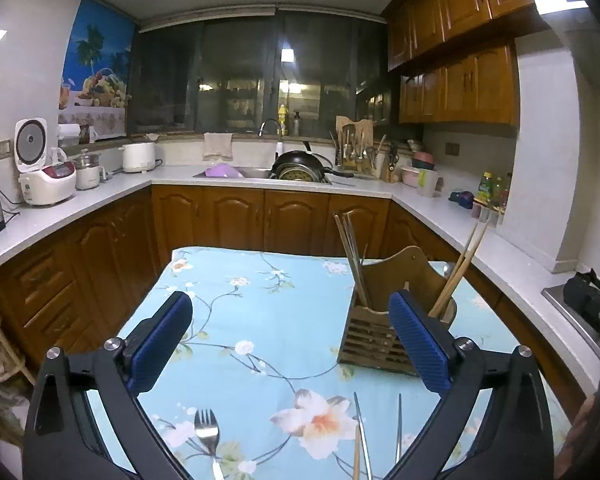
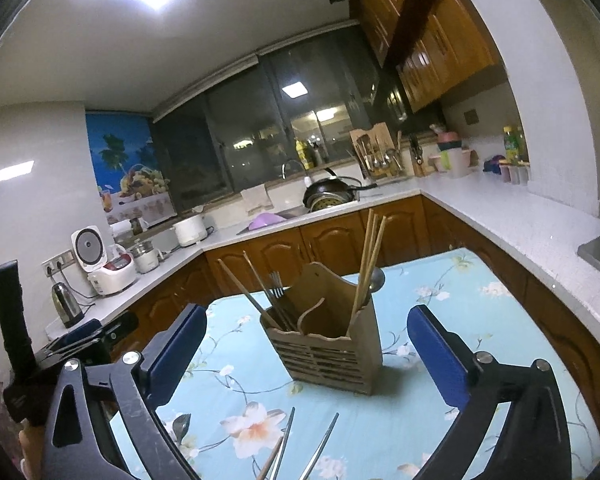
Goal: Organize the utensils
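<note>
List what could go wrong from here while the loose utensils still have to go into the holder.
1. The wooden holder is tall and light-looking; long chopsticks lean outward, so a bump may tip it.
2. The fork and metal chopsticks lie flat on the cloth; the fingers may snag fabric or slip.

Hand-held gripper [image 1: 292, 340]: black frame, blue ribbed pads [image 1: 162, 344], silver screws.
</note>
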`<state>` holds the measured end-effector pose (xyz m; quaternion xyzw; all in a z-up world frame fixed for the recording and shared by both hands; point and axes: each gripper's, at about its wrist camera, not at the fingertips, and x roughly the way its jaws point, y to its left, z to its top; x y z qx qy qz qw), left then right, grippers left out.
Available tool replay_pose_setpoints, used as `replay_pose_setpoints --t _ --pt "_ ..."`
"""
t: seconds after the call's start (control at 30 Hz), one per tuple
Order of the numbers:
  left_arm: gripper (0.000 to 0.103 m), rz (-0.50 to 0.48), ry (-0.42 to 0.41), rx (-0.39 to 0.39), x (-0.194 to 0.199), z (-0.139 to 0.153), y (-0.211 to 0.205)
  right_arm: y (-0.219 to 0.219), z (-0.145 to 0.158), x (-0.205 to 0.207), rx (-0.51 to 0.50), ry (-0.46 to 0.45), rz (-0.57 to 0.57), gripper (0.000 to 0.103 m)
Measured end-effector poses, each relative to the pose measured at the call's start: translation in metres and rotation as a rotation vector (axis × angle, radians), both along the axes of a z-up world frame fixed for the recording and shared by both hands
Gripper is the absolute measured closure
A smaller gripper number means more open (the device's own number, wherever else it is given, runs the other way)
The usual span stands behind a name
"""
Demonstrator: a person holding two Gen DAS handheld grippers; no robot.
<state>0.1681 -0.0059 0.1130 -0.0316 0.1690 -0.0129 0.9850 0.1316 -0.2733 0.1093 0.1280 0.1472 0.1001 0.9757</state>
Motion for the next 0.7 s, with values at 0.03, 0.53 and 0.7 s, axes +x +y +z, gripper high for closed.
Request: replay_pose_setpoints --t 0.03,0.53,0.7 --pt "0.002 0.001 -0.003 0.002 -0.003 0.0 0.0 0.0 0.002 -0.002 -0.002 -0.005 0.003 0.001" --pt "0.0 0.009 0.0 -0.001 -0.039 0.006 0.013 0.005 0.025 -0.038 -0.05 -0.07 0.023 0.0" --pt "0.0 0.007 0.018 -0.026 -0.058 -0.004 0.023 0.008 0.021 -0.057 -0.074 -0.08 0.029 0.0"
